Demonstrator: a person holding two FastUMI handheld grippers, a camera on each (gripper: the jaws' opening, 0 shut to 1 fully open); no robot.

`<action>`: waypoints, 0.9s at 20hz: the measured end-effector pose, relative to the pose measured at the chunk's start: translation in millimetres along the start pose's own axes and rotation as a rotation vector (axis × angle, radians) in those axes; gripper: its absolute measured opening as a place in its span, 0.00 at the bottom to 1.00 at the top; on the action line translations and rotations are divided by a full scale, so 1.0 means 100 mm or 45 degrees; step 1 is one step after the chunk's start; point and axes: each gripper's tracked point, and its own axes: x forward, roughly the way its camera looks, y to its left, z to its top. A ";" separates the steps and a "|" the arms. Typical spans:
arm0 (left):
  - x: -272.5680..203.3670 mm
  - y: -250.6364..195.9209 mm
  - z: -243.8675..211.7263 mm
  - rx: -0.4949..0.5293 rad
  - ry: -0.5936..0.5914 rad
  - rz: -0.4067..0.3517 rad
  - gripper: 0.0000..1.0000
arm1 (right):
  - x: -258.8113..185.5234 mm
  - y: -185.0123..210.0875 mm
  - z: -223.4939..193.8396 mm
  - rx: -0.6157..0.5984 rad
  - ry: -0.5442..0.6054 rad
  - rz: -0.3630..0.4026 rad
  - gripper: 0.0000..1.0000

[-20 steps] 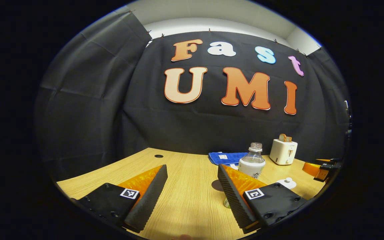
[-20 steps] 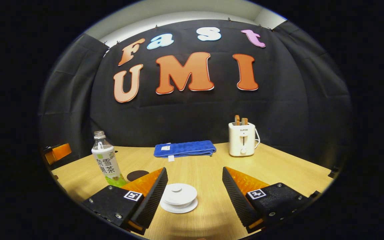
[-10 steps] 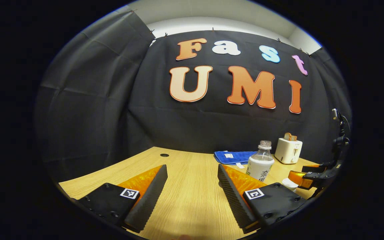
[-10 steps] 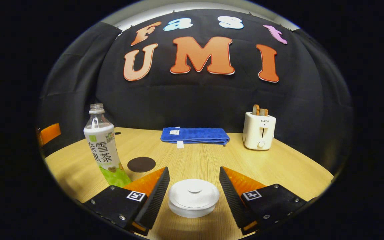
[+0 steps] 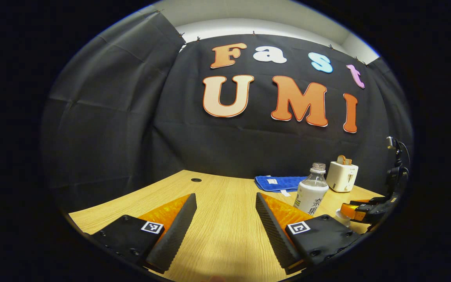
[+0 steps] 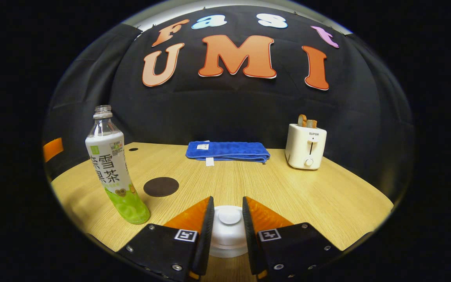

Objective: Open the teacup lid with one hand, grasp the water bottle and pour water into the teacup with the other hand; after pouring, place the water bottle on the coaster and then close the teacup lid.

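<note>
Your right gripper (image 6: 228, 229) has its jaws pinching the teacup lid (image 6: 229, 216); left gripper (image 5: 225, 223) hangs jaws spread over the table (image 5: 217, 196).

A folded blue towel (image 6: 227, 151) lies near a white toaster (image 6: 305, 146).

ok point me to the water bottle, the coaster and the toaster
water bottle (image 6: 110, 172): right gripper view, on its label
coaster (image 6: 161, 187): right gripper view, centre of the dark disc
toaster (image 6: 306, 147): right gripper view, front face
</note>
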 end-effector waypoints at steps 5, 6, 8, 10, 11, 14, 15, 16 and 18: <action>-0.01 0.01 -0.01 -0.004 0.003 0.004 0.99 | 0.00 -0.01 0.02 -0.008 -0.013 -0.002 0.21; -0.02 0.00 -0.01 -0.004 0.004 0.005 0.99 | 0.00 -0.02 0.03 0.001 -0.013 -0.001 0.17; -0.02 -0.01 0.00 0.000 0.006 0.004 0.99 | -0.02 -0.04 0.07 0.030 -0.018 -0.003 0.14; -0.03 -0.03 0.01 0.009 0.000 0.003 0.99 | -0.06 -0.10 0.20 0.052 -0.052 -0.006 0.14; -0.03 -0.04 0.02 0.011 -0.004 0.001 0.99 | -0.09 -0.14 0.28 0.053 -0.071 -0.013 0.14; -0.04 -0.14 0.03 0.017 -0.004 -0.021 0.99 | -0.20 -0.31 0.44 0.049 -0.122 -0.042 0.13; -0.06 -0.17 0.02 0.016 -0.003 -0.031 0.99 | -0.23 -0.41 0.47 0.042 -0.132 -0.063 0.13; -0.08 -0.24 0.02 0.013 -0.002 -0.048 0.99 | -0.27 -0.50 0.47 0.042 -0.134 -0.086 0.13; -0.11 -0.39 0.00 0.005 0.006 -0.091 1.00 | -0.35 -0.66 0.43 0.056 -0.130 -0.116 0.13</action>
